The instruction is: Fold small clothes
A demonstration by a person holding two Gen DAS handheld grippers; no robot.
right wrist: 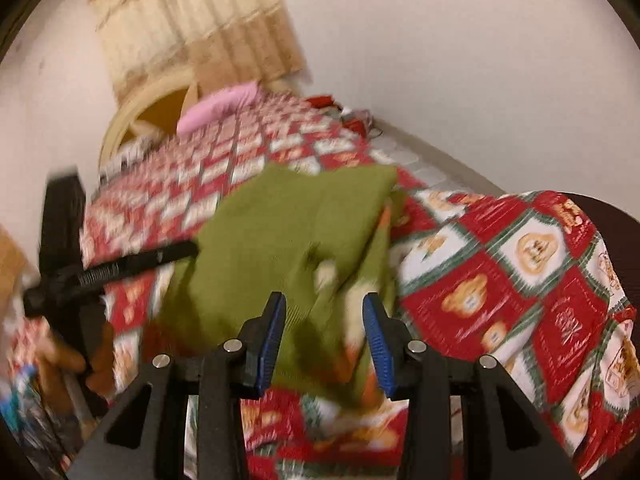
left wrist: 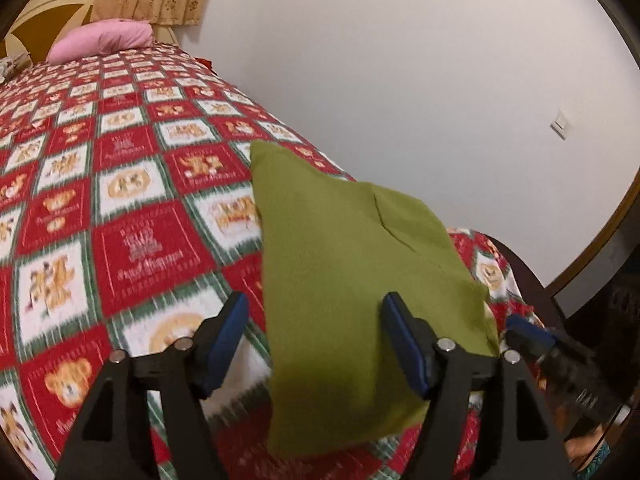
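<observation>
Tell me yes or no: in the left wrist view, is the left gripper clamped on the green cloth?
No. The left gripper stands open, its blue pads apart, with the green cloth lying flat on the bedspread between them.

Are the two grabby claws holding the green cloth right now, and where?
No. The left gripper and right gripper both stand open over the green cloth, which lies on the bed; their pads don't pinch it.

One small olive-green knit garment (left wrist: 344,280) lies on the bed's red, white and green bear-print bedspread (left wrist: 120,220), near the bed's foot and its wall-side edge. It is folded into a rough flat packet, one fold line crossing the top layer. Finer detail is blurred.
</observation>
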